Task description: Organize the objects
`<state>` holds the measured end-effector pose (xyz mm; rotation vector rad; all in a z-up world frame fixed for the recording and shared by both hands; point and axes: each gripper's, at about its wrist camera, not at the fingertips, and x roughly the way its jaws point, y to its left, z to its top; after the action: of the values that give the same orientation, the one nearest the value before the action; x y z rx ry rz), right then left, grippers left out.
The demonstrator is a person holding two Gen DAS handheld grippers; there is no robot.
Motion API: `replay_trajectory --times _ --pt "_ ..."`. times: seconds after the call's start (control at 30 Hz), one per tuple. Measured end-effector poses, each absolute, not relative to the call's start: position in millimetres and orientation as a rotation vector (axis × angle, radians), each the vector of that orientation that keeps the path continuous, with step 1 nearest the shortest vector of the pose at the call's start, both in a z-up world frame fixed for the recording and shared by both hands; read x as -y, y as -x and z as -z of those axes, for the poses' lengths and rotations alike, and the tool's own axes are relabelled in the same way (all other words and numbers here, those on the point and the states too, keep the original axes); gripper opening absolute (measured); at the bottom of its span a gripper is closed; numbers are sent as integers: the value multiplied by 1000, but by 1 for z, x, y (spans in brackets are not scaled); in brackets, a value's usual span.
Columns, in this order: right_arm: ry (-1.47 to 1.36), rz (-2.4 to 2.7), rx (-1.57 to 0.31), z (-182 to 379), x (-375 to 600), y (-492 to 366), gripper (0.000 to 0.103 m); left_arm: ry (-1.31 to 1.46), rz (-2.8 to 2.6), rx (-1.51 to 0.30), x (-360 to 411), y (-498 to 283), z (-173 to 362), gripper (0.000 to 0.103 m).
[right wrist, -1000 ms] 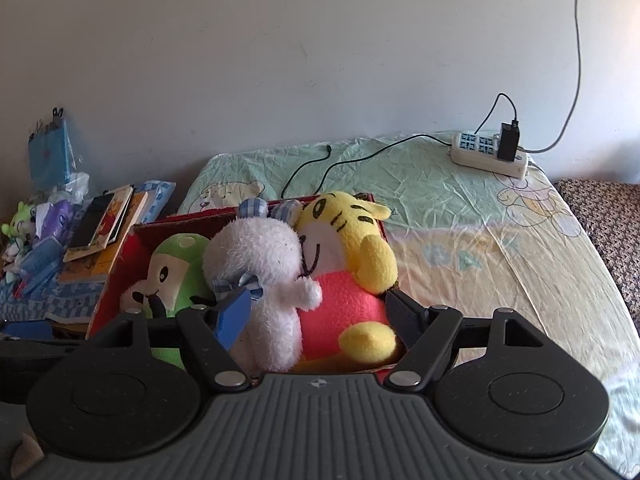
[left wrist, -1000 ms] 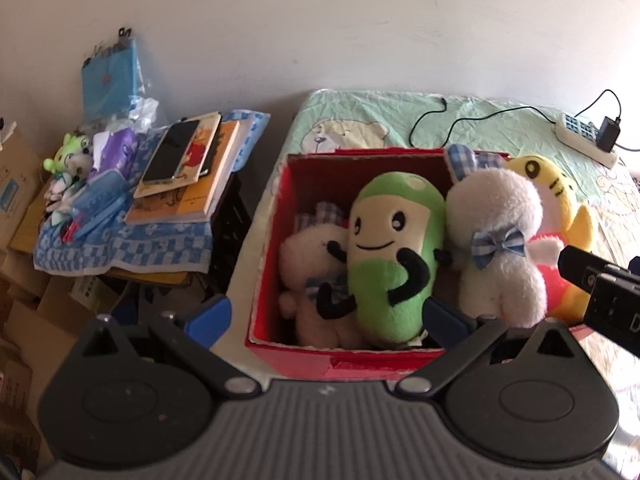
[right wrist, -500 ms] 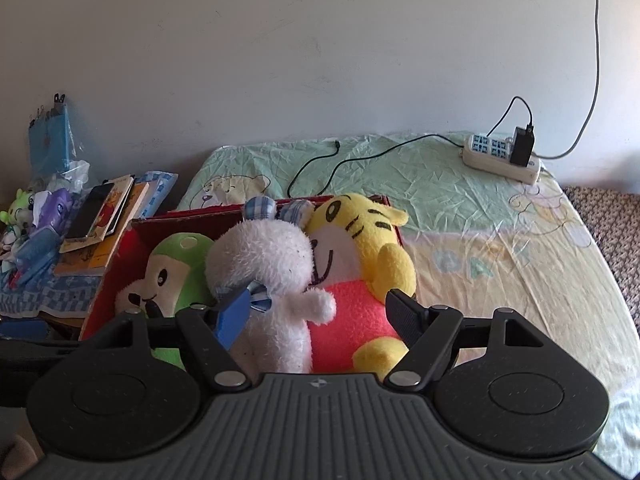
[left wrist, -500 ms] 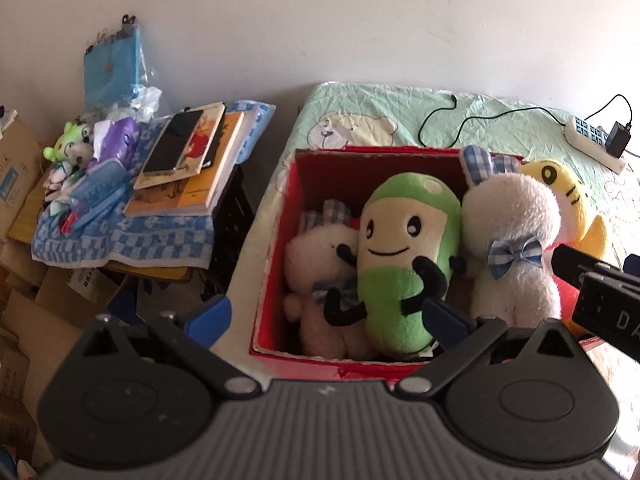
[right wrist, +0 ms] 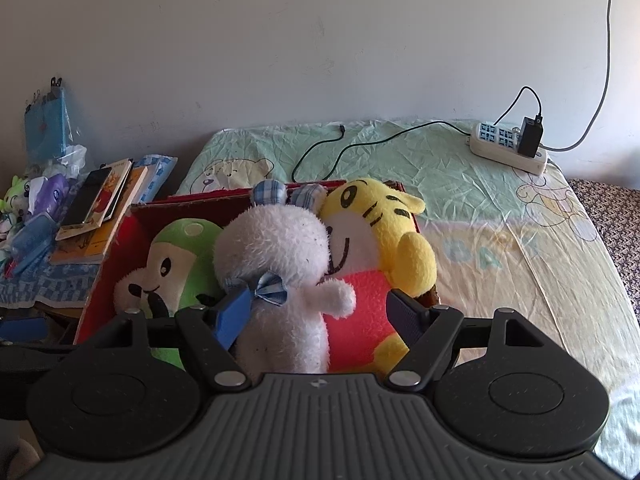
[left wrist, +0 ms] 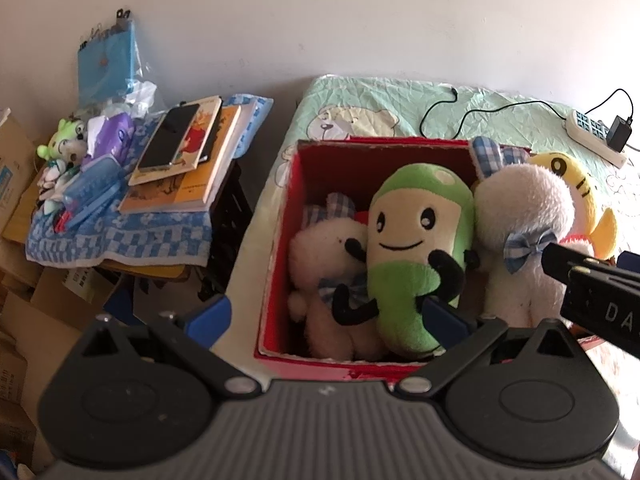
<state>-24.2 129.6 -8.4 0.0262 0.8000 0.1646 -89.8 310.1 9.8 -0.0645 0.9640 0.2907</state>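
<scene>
Red cardboard walls hold four plush toys in a box (left wrist: pixel 280 240) set on the bed (right wrist: pixel 500 240) by its left edge, toward the head end. A green bean-shaped plush (left wrist: pixel 416 248) stands between a small white bear (left wrist: pixel 332 256) and a fluffy white rabbit (right wrist: pixel 276 264), with a yellow tiger (right wrist: pixel 380 240) wedged at the box's right end. The left claw (left wrist: pixel 326 316) hovers with jaws apart over the box's near-left corner; the right claw (right wrist: pixel 318 314) hangs spread wide before the rabbit and tiger, gripping nothing. The toys look light, soft and compressible, so a pinch across a torso or limb should hold, though pile may slip. Whether the tiger sits fully inside is hard to tell.
</scene>
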Motion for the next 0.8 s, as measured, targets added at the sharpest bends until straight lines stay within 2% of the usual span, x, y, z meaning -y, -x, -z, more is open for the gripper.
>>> replay_trajectory --times 0.8 --pt "-29 -145 -808 13 -133 22 77 54 -269 -950 -308 88 -5 102"
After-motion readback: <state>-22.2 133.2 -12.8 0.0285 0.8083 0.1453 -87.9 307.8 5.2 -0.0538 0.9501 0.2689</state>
